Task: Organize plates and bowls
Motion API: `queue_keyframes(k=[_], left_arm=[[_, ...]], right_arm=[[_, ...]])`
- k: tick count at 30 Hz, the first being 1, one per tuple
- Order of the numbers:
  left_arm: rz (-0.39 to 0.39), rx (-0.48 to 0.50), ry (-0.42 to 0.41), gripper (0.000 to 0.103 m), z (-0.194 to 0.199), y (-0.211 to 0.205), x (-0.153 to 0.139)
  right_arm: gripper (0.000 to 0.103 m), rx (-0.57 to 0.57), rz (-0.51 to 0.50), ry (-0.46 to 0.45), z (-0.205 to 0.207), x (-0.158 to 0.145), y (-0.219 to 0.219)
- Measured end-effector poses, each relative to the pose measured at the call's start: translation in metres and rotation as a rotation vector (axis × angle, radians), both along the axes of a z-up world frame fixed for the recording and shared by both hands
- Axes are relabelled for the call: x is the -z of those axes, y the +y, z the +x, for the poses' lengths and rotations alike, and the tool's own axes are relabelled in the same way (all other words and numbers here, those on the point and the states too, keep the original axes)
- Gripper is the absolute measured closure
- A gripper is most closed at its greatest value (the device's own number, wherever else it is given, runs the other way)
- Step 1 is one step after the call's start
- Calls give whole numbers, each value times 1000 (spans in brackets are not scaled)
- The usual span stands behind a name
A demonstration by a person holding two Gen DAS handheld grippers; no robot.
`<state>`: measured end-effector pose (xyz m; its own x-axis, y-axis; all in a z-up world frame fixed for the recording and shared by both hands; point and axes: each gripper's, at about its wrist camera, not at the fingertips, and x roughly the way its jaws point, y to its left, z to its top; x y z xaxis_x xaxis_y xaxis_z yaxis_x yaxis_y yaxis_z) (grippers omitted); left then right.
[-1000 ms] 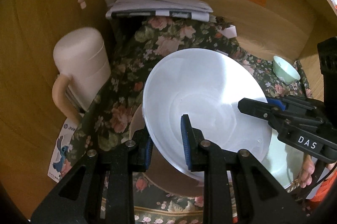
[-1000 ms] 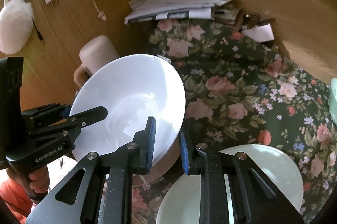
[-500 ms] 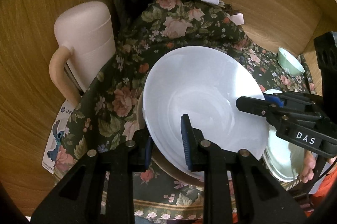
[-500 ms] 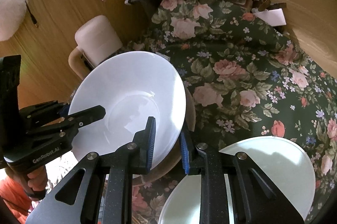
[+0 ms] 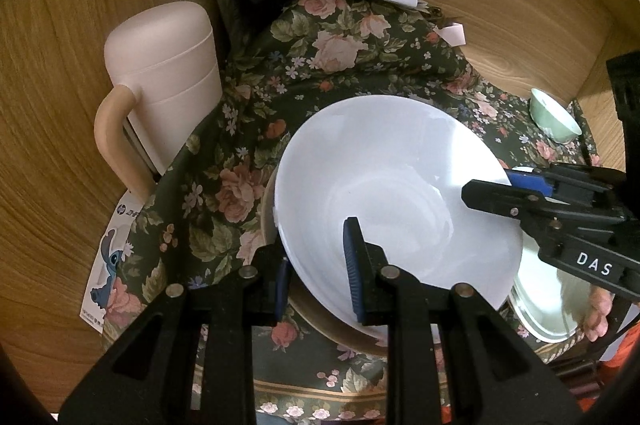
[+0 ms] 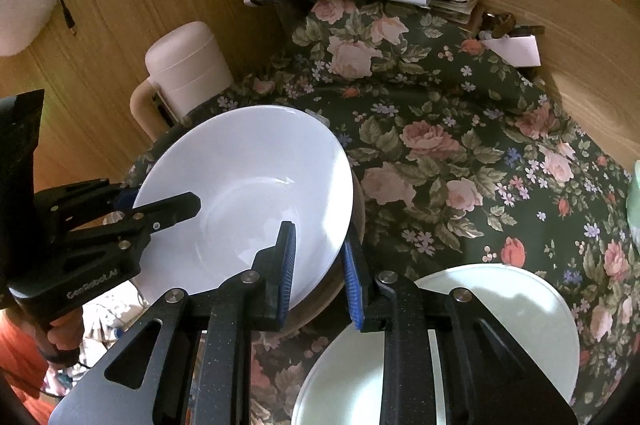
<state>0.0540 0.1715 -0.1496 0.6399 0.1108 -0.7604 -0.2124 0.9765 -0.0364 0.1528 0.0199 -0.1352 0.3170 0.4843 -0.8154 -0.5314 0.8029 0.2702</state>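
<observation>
From my left wrist view, my own fingers hide the near edge of the white bowl (image 5: 384, 193), and the brown dish (image 5: 320, 321) under it shows only as a thin crescent below the rim. My left tool (image 5: 316, 273) is clenched on the bowl's near rim, one pad outside the wall, one inside. My right tool (image 5: 496, 189) reaches in from the right and blocks the bowl's far-right rim; beyond it a pale green plate (image 5: 548, 305) is mostly covered. A small green bowl (image 5: 554, 121) sits well apart at upper right on the floral cloth (image 5: 304, 65) over the tabletop. A pink lidded jug (image 5: 164, 97) stands to the left.

From my right wrist view, my right tool (image 6: 320, 257) straddles the white bowl's (image 6: 248, 185) right rim; its pads sit just at the wall, gripping lightly. The brown dish (image 6: 320, 301) is nearly all hidden beneath. My left tool (image 6: 168, 209) holds the opposite rim at left. The pale green plate (image 6: 500, 321) lies just right of my fingers, cut off by the frame's bottom edge.
</observation>
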Motion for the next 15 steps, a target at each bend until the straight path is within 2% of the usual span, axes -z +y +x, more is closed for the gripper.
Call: queue_keyframes(k=[7, 10, 15], left_arm=[[4, -3, 7, 79, 2, 0, 0], [5, 0, -6, 79, 3, 1, 0], [38, 4, 4, 79, 8, -3, -2]], right_arm=[[80, 23, -21, -23, -2, -3, -5], [80, 12, 4, -23, -3, -5, -8], [80, 24, -16, -39, -5, -6, -7]])
